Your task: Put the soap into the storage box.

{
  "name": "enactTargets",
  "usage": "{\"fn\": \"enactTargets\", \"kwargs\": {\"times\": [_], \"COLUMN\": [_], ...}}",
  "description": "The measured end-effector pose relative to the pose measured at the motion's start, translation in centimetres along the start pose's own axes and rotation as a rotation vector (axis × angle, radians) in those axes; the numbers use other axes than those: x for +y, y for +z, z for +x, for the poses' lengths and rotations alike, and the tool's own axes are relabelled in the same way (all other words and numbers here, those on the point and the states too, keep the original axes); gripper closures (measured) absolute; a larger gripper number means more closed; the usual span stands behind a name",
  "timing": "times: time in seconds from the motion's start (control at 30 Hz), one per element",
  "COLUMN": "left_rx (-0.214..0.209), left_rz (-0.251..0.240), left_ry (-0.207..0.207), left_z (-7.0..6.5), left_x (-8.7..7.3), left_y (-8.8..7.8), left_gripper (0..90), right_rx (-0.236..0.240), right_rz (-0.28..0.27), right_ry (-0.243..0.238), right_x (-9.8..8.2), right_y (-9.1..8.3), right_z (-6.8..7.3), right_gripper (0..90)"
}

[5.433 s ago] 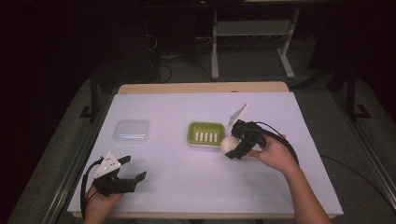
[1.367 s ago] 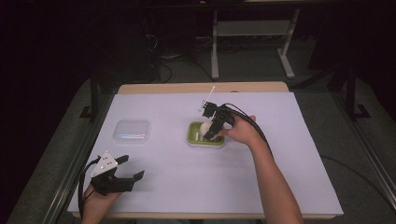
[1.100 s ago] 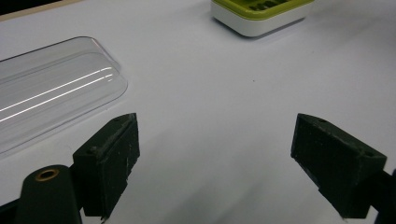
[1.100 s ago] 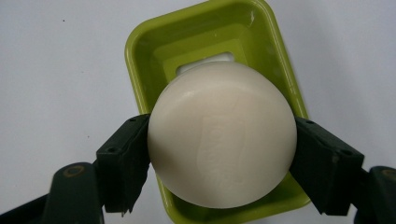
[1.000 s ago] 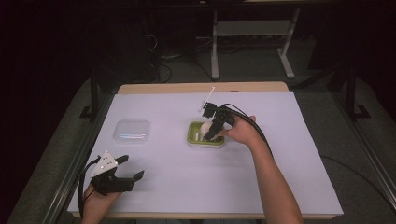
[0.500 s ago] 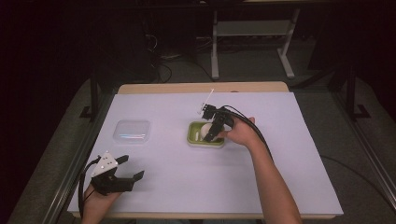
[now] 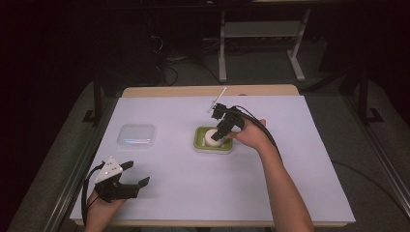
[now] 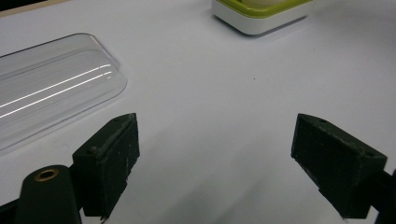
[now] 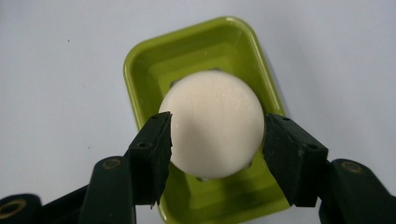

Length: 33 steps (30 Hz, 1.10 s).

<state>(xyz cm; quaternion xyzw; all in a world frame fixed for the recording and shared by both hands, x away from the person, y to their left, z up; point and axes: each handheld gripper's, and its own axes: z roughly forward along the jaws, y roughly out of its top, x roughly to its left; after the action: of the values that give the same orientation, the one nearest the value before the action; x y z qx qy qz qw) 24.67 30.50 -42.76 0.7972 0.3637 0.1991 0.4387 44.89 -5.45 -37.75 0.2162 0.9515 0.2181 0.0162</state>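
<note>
So the right gripper [image 9: 215, 140] has its two black jaws sitting on either side of a round cream-white soap [image 9: 212, 123], pads right up against its flanks at about the widest part. The left pad looks like it's touching; on the right there might be a hair of a gap, and I honestly can't tell whether it's squeezing or just cradling. The soap sits in the green soap dish [image 9: 140, 60], a shallow rectangular tray with a white base, roughly mid-table in the high view, with the person's right hand [image 7: 249, 135] coming in over it from the near right. My read on the soap: it looks smooth, domed and solid, probably a bit slick and light-ish, with a curved side that would squirt out of a pinch if you grab above or below the fattest line. So taking it across the middle, like the jaws are lined up now, seems the sane spot, with gentle pressure so the pads don't dent it. Further out, a clear plastic lid [image 7: 137, 136] lies flat on the white table cover [image 7: 300, 193], well to the left of the dish. The left gripper [image 7: 130, 181] rests near the front-left corner, jaws spread wide with nothing between them.
</note>
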Motion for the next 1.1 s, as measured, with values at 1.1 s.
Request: {"fn": "enactTargets", "kwargs": {"times": [1.1], "left_rx": [0.006], "left_rz": [-0.007], "left_ry": [-0.016], "left_z": [0.3], "left_x": [-0.1], "left_y": [-0.1], "left_gripper": [15.0], "right_rx": [0.039], "right_rz": [-0.038], "right_ry": [0.039], "right_x": [-1.4], "right_y": [-1.4], "right_z": [-0.2], "right_gripper": [35.4]}}
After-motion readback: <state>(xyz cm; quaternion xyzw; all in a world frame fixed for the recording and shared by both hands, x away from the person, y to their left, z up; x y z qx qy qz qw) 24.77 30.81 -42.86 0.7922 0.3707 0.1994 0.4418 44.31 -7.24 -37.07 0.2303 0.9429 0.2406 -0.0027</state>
